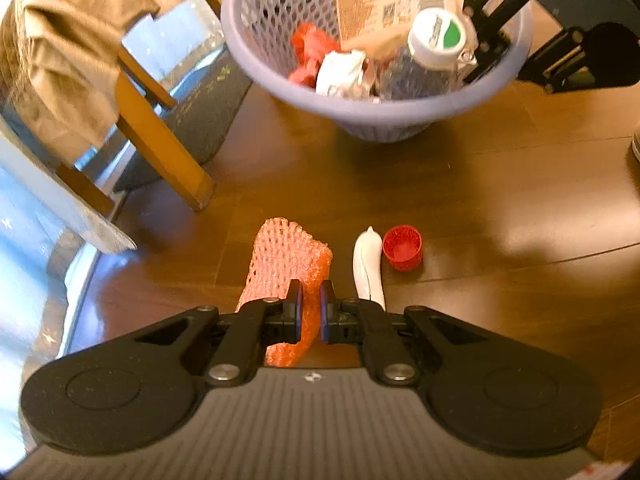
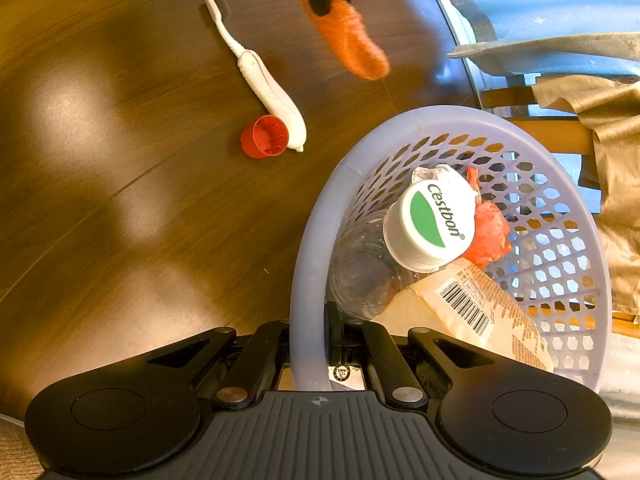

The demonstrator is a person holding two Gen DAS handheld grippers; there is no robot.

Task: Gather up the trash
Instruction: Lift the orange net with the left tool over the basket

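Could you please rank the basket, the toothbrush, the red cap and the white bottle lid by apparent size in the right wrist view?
1. Basket, by far the largest.
2. Toothbrush, the longest of the rest.
3. White bottle lid; it looks bigger than the red cap, though it is nearer the camera, so true size is unsure.
4. Red cap.

Lavender lattice basket [image 2: 316, 240], orange foam net [image 1: 288, 260], red cap [image 1: 402, 248], white toothbrush [image 2: 268, 88].

Wooden chair [image 1: 160, 136] — draped tan cloth [image 1: 76, 48]

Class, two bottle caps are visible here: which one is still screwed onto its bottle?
The white-and-green cap, on the clear bottle inside the basket. The red cap lies loose on the floor beside the toothbrush.
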